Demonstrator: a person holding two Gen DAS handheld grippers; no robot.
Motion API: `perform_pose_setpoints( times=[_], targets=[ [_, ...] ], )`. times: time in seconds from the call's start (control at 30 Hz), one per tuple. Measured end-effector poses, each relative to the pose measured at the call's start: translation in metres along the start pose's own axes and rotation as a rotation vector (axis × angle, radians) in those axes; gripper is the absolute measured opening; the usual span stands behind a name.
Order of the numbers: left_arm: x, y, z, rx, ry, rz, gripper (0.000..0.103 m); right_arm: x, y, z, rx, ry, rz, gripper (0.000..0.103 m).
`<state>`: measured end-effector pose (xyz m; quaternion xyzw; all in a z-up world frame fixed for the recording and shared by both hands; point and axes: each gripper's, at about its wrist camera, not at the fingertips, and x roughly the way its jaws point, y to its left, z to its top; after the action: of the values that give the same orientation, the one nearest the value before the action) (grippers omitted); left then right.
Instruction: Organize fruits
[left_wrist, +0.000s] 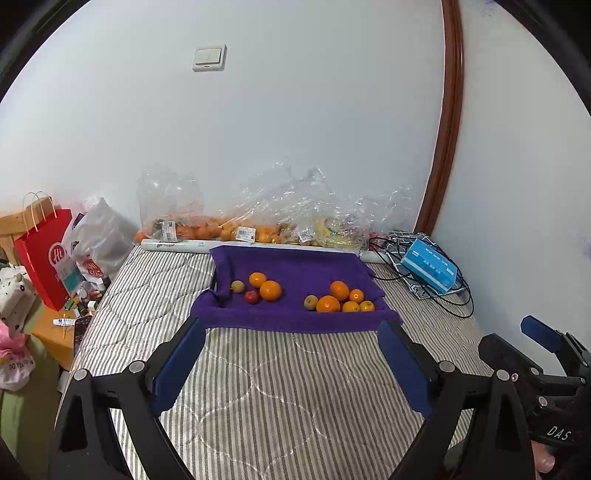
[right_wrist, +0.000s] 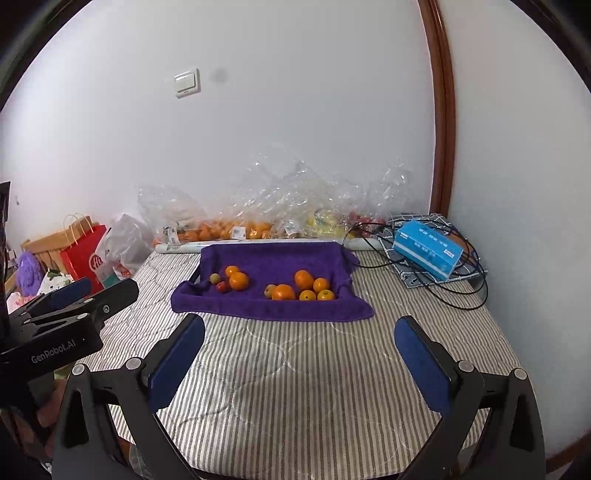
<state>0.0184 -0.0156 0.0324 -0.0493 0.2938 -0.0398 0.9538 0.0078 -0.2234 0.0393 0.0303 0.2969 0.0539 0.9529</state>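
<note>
Two clusters of fruit sit on the purple towel (left_wrist: 295, 266) as I look through my left wrist camera: a left group (left_wrist: 258, 286) of two oranges, a greenish fruit and a small red one, and a right group (left_wrist: 340, 299) of five orange fruits and one greenish, well apart from it. The towel lies on a striped mattress (left_wrist: 277, 387), with clear bags of more fruit (left_wrist: 240, 229) against the wall behind it. My left gripper (left_wrist: 291, 363) hovers over bare mattress short of the towel, fingers spread wide, holding nothing. My right gripper (left_wrist: 543, 347) shows at the right edge, also empty, though I cannot tell its opening from this angle.

From my right wrist camera, the right gripper (right_wrist: 299, 363) is likewise wide open and empty, near the towel's front hem (right_wrist: 273, 312) but not touching it. The left gripper (right_wrist: 74, 299) shows at the left edge, side on. A blue box (right_wrist: 426, 253) and black cables (right_wrist: 461, 291) lie to the right.

My worry is the fruit: it is round and sits on soft, rumpled cloth, so a nudge from one finger could roll a piece into its neighbours or off the towel. Catching the hem on approach would drag the whole cloth and scatter both groups. Squeezing the small red fruit (right_wrist: 221, 287) too hard could bruise it.
</note>
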Motion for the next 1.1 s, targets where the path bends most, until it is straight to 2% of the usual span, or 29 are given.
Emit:
perform_pose_setpoints(
  times=[1.1],
  targets=[
    [-0.0073,-0.0031,0.0016,0.001,-0.013,0.007,0.095,-0.0054,-0.0010,-0.0009,-0.003,-0.014,0.006,0.101]
  ],
)
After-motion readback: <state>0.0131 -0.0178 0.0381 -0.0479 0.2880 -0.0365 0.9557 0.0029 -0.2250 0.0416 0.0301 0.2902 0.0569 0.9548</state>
